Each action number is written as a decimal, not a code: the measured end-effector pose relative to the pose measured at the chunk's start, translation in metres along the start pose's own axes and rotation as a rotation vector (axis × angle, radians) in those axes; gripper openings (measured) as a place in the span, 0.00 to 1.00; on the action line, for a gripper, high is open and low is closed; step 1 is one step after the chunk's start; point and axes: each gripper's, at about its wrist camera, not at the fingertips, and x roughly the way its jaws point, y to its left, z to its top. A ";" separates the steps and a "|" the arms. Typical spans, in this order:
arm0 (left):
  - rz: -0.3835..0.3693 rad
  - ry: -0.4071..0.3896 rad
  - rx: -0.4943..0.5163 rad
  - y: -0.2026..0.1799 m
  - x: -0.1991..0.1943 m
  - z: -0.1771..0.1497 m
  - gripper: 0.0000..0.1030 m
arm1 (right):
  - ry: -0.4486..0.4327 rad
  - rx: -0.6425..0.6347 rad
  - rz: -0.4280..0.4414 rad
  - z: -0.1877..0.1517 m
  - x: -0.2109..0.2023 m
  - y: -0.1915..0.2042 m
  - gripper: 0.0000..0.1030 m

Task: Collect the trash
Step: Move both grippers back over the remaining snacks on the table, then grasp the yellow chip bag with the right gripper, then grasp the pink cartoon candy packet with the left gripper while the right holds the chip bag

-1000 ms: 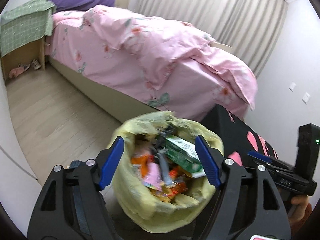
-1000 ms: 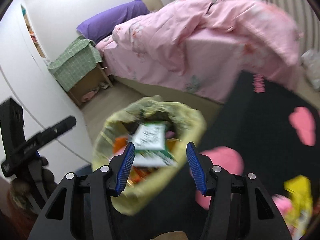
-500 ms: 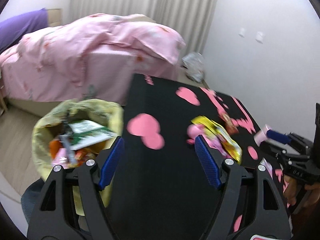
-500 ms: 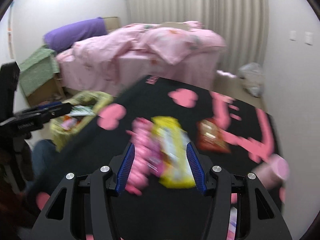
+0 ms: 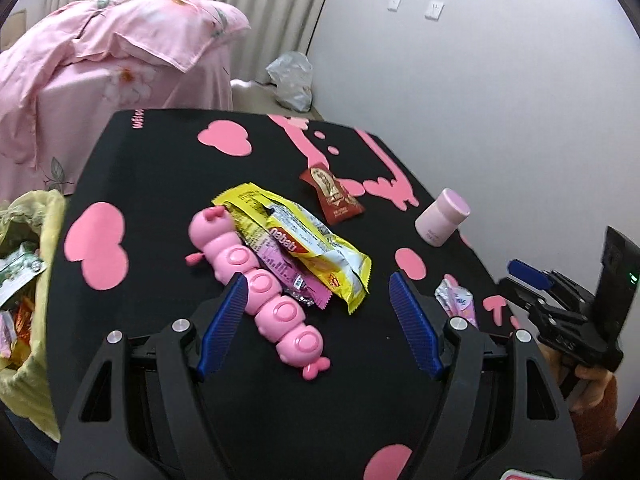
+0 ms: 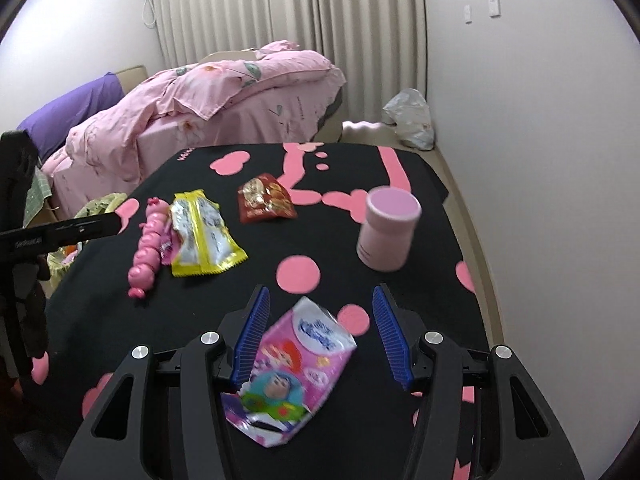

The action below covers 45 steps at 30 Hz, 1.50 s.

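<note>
On a black table with pink spots [image 5: 160,184] [image 6: 320,240] lie a yellow wrapper [image 5: 304,240] [image 6: 202,236], a magenta wrapper [image 5: 288,276] under it and a red sachet [image 5: 332,194] [image 6: 266,200]. My left gripper [image 5: 316,320] is open above the pink caterpillar toy [image 5: 260,284] [image 6: 146,248] and the wrappers' near end. My right gripper [image 6: 320,332] is open over a pink cartoon tissue pack [image 6: 292,368] [image 5: 458,300], which lies between its jaws untouched. The yellow trash bag [image 5: 28,280] [image 6: 96,204], full of wrappers, hangs at the table's left edge.
A pink jar [image 5: 442,218] [image 6: 386,232] stands at the table's right. A bed with a pink quilt [image 6: 224,92] [image 5: 120,48] lies behind the table. A grey plastic bag [image 6: 412,118] [image 5: 292,80] sits on the floor by the wall.
Both grippers have swung right from above the trash bag to over the table. The left now hangs over the caterpillar toy and wrappers, the right over the tissue pack.
</note>
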 end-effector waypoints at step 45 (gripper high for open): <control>-0.064 0.040 0.076 -0.037 -0.002 -0.040 0.68 | 0.032 0.024 0.012 0.014 -0.013 -0.025 0.20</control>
